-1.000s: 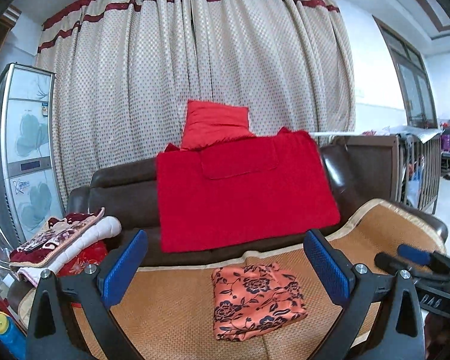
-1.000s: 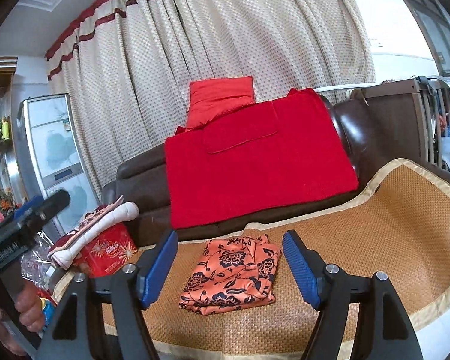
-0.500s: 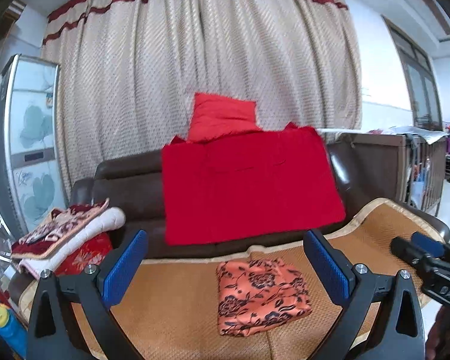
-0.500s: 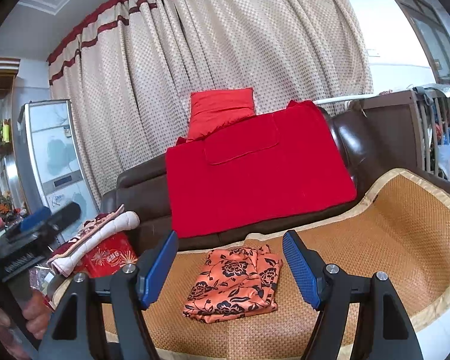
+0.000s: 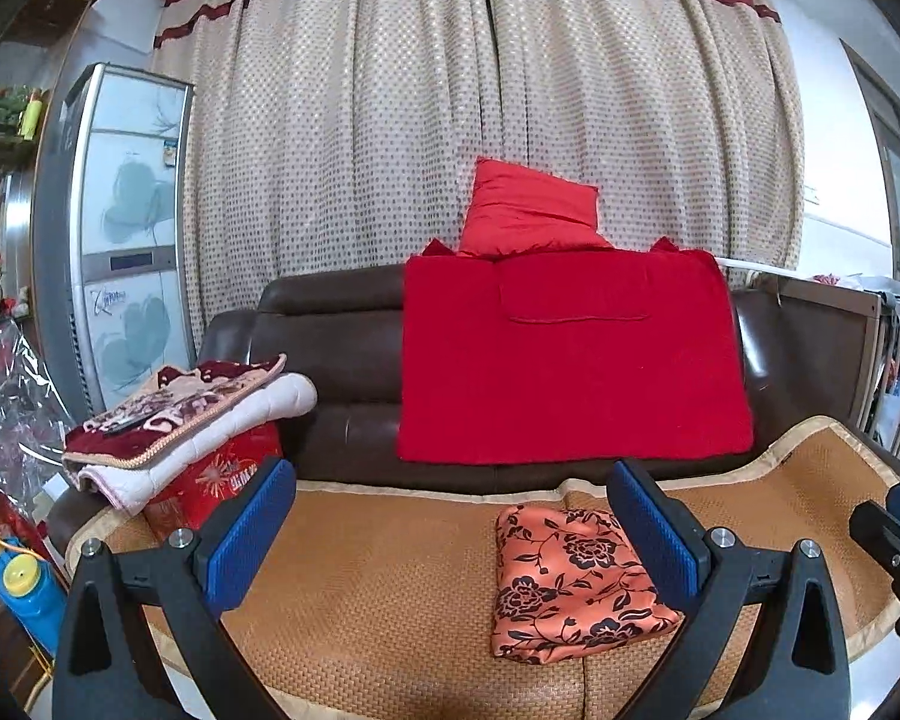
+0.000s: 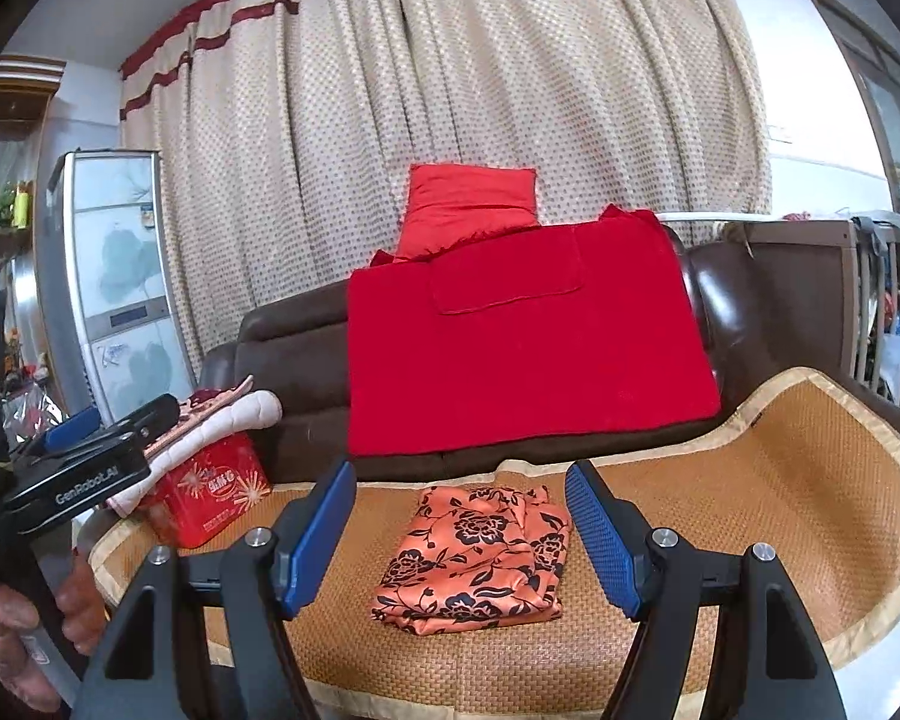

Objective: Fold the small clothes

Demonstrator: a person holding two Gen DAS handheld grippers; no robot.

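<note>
One folded orange cloth with a black flower print lies on the woven mat covering the sofa seat. Two claws are in view, both raised above the seat and touching nothing. The left claw has its blue pads set wide apart, with the cloth lying behind its right pad. The right claw is likewise spread, and the cloth shows in the gap between its pads.

One red blanket hangs over the sofa back, with one red pillow resting on top of it. At the left end of the seat stands one red box carrying a stack of two folded quilts. One tall cabinet stands left of the sofa, before one dotted curtain.
</note>
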